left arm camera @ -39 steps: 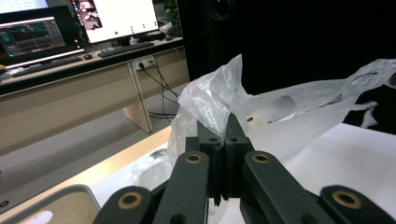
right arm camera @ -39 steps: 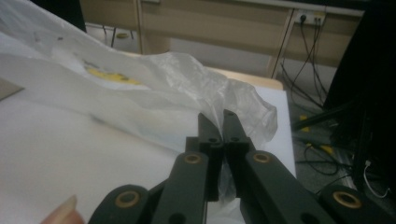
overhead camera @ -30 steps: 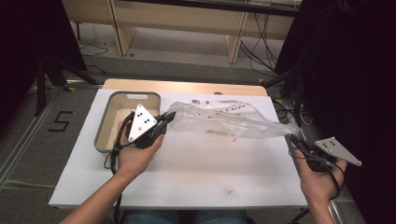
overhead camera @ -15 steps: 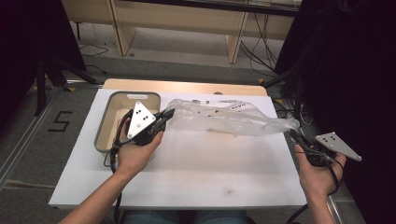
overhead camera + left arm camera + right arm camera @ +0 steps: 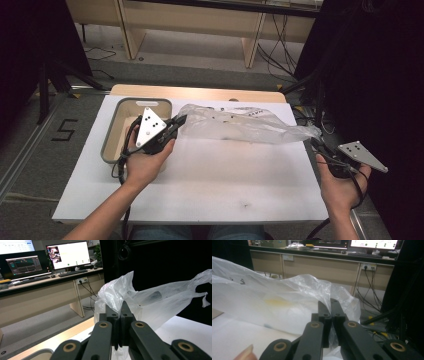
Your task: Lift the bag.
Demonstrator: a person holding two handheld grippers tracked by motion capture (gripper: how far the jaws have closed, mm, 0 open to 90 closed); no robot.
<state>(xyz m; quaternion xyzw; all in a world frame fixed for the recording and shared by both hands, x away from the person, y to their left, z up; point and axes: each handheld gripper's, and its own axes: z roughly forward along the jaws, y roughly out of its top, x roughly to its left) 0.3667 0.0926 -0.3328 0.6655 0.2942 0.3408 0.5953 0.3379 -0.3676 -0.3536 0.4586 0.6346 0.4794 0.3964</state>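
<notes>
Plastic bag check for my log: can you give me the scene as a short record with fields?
item: clear plastic bag, stretched between both grippers above the white table
left gripper: shut on the bag's left end
right gripper: shut on the bag's right end
bag contents: too blurred to tell
nearby: beige bin at the table's left, under the left hand

Office-like lab, lit computer monitors and black keyboards on long beige wooden desks, trailing black cables, black curtains beside the white surface
</notes>
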